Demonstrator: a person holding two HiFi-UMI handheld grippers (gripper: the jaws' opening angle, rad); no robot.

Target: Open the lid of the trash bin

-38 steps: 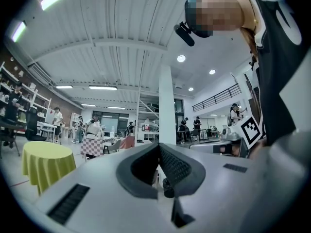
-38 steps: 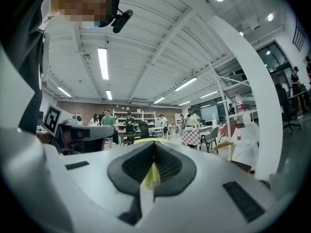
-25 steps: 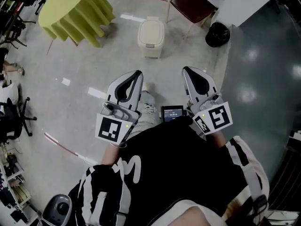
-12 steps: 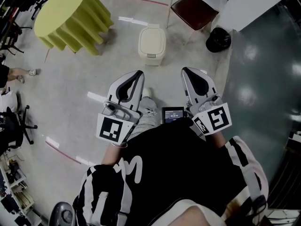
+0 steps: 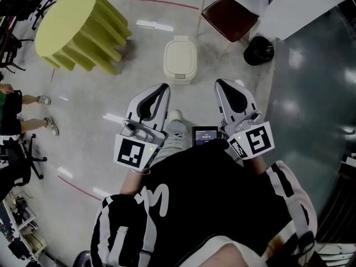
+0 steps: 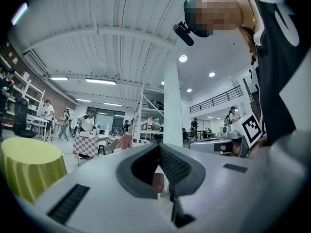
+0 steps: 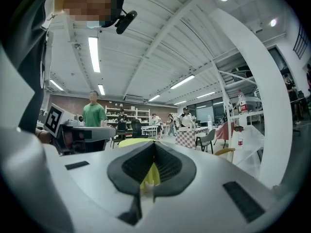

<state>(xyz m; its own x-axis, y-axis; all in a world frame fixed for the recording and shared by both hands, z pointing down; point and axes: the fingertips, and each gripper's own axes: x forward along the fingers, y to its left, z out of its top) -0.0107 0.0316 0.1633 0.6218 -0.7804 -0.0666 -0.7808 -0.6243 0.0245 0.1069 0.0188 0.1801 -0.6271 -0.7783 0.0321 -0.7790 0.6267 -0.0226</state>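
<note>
A cream trash bin [image 5: 179,62] with its lid down stands on the grey floor, ahead of both grippers and between their lines. My left gripper [image 5: 163,86] is held at waist height, well short of the bin, with its jaws together and nothing in them. My right gripper [image 5: 219,83] is level with it on the right, also shut and empty. In the left gripper view the left gripper [image 6: 158,147] points out across the hall with its pads [image 6: 175,166] meeting. In the right gripper view the right gripper [image 7: 154,145] looks the same. Neither gripper view shows the bin.
A round table under a yellow-green cloth [image 5: 78,29] stands left of the bin. A chair with a dark red seat [image 5: 229,10] and a black bag [image 5: 258,50] are to its right. A person's legs [image 5: 25,115] and an office chair [image 5: 16,146] are at the far left.
The bin has slid down the head view, so it is nearer. A person's legs have come in at the left edge. Both grippers keep their pose, shut.
</note>
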